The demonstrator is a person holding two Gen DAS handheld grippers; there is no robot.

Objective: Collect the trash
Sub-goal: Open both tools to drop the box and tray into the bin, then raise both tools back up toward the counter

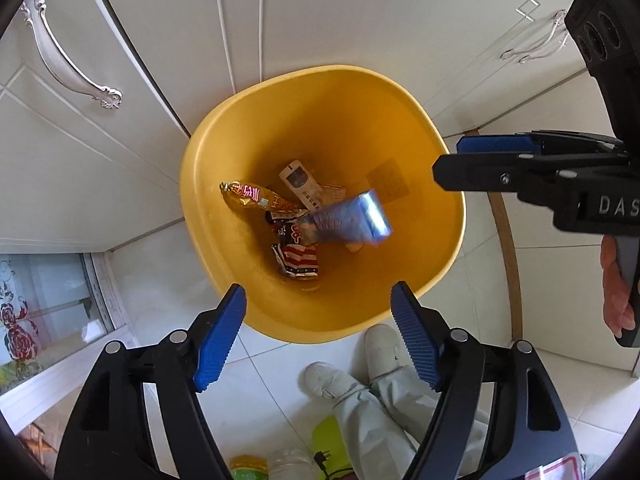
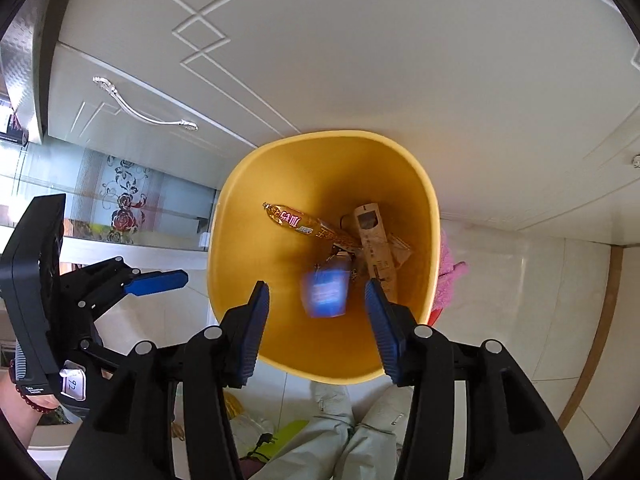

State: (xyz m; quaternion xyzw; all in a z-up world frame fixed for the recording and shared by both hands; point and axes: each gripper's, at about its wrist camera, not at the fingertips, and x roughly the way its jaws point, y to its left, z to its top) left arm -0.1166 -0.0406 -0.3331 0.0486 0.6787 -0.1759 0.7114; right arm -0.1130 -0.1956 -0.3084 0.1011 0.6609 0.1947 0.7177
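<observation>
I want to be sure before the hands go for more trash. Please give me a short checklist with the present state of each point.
1. Left tongs empty: ok, jaws wide apart, nothing between them.
2. Right tongs empty: ok, jaws apart; the blurred blue packet shows below them inside the yellow bin.
3. Blue packet settled: cannot tell, it is motion-blurred.
4. Bin upright with room left: ok, only a few wrappers at the bottom, such as the orange wrapper.
5. Trash outside the bin: not ok, a plastic bottle lies on the floor near the shoes.
</observation>
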